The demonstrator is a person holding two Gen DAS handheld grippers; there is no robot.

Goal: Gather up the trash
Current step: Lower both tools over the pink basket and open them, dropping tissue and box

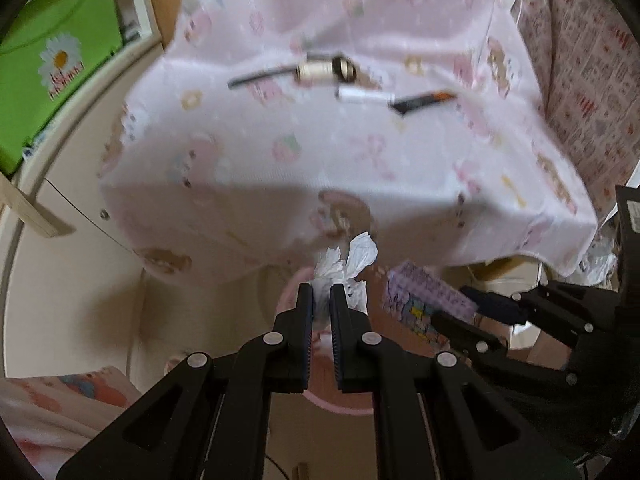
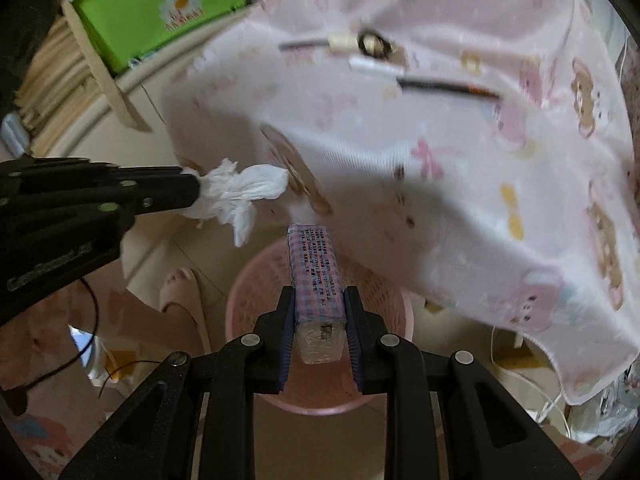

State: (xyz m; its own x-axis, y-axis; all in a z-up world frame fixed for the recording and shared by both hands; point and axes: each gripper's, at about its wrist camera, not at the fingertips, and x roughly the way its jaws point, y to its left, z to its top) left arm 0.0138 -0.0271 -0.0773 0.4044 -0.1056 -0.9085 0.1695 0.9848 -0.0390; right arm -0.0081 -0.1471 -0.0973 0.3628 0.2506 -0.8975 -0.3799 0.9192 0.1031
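Left tool (image 1: 321, 292) gripped crumpled tissue (image 1: 347, 270), right tool (image 2: 319, 300) gripped tissue packet (image 2: 316, 280), both above pink bin (image 2: 240, 304), undropped; pens (image 1: 422, 100), small items left on surface (image 1: 240, 152)

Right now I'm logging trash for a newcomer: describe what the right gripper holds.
Find the pink mesh basket on the floor below the table's edge. Above it, the right gripper clamps a long lilac-checked packet, printed and boxy, unlike the crumpled white tissue nearby.

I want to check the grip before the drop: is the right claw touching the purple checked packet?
Touching. In the right wrist view, both fingers of the right claw press flat against the sides of the purple checked packet, holding it above the pink bin.
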